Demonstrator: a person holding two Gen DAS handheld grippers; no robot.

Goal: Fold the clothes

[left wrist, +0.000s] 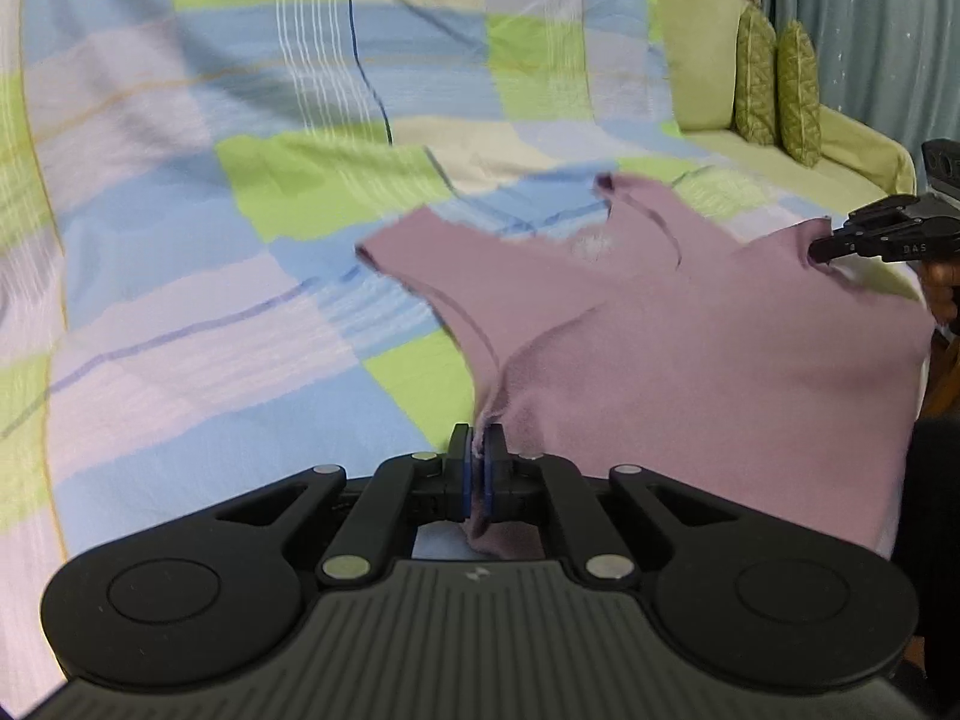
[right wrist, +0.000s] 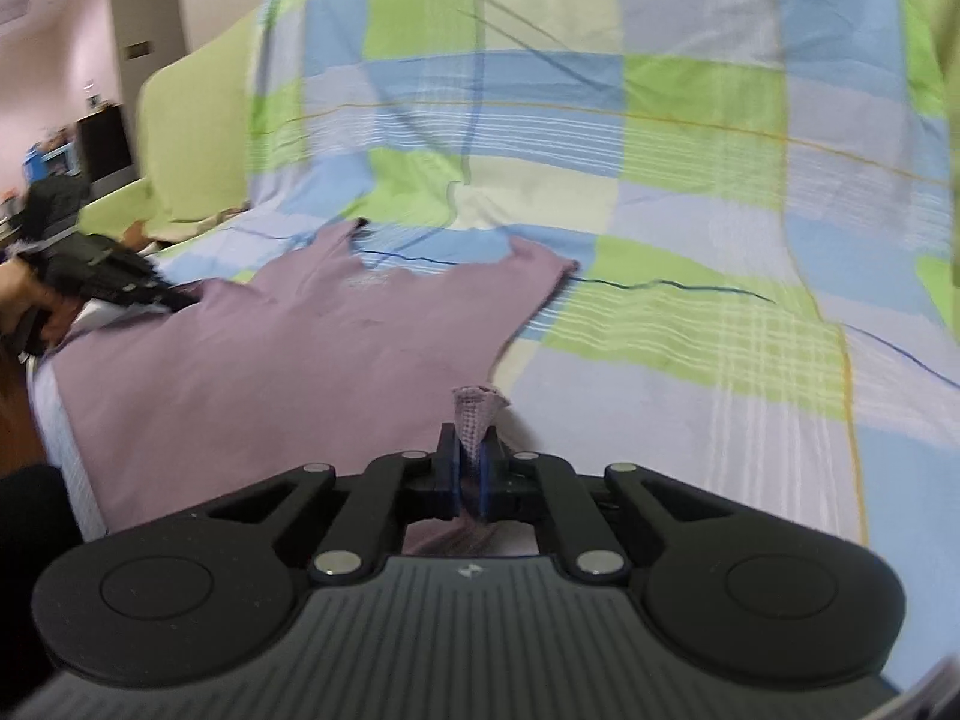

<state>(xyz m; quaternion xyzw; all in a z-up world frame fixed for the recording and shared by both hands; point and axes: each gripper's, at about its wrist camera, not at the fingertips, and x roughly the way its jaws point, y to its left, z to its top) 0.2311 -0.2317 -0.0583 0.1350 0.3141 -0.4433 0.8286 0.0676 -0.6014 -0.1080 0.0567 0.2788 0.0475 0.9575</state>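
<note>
A mauve sleeveless top [left wrist: 690, 360] lies spread on the checked sheet, straps pointing away from me. My left gripper [left wrist: 479, 450] is shut on a bunched bottom corner of it, with cloth squeezed between the blue pads. At the right edge of the left wrist view, my right gripper [left wrist: 816, 252] pinches the other bottom corner. In the right wrist view the top [right wrist: 270, 348] stretches to the left, and my right gripper [right wrist: 471, 450] is shut on a small peak of its fabric. The left gripper [right wrist: 180, 300] shows at the far left, at the top's edge.
A blue, green and lilac checked sheet [left wrist: 240, 300] covers a green sofa, running up its backrest [right wrist: 540, 90]. Two quilted green cushions [left wrist: 777, 90] stand at the far right by a teal curtain [left wrist: 870, 30]. The sofa's arm [right wrist: 192, 138] and dark furniture [right wrist: 102, 144] lie to the left.
</note>
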